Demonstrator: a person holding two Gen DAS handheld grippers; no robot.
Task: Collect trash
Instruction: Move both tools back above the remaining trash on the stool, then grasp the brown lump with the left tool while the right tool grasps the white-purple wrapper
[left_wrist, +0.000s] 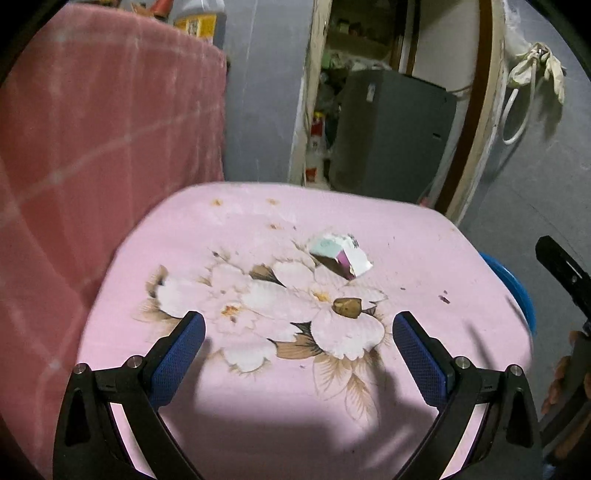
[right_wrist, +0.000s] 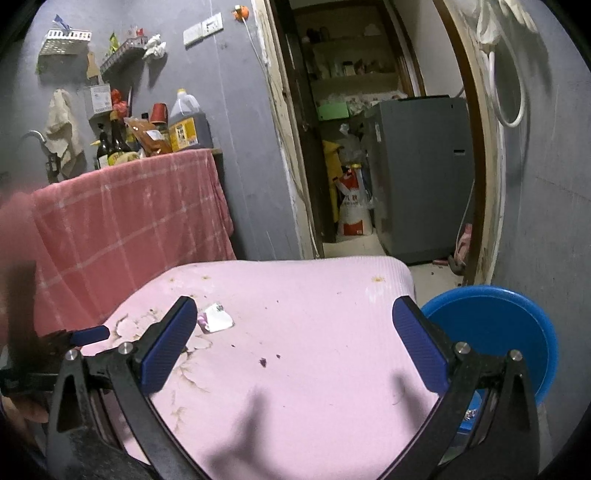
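Both grippers, left gripper (left_wrist: 298, 325) and right gripper (right_wrist: 294, 314), gape over the pink table (left_wrist: 424, 258); crumpled carton (left_wrist: 341, 254) lies ahead mid-table, edges clear

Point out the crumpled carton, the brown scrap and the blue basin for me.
crumpled carton (left_wrist: 341, 254): left wrist view, on its white top face.
brown scrap (left_wrist: 347, 307): left wrist view, on its middle.
blue basin (right_wrist: 495, 328): right wrist view, on its inner surface.

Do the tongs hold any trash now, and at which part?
Nothing is held. Both the left tongs and the right tongs are open and empty; the carton and the wrapper lie untouched on the table.
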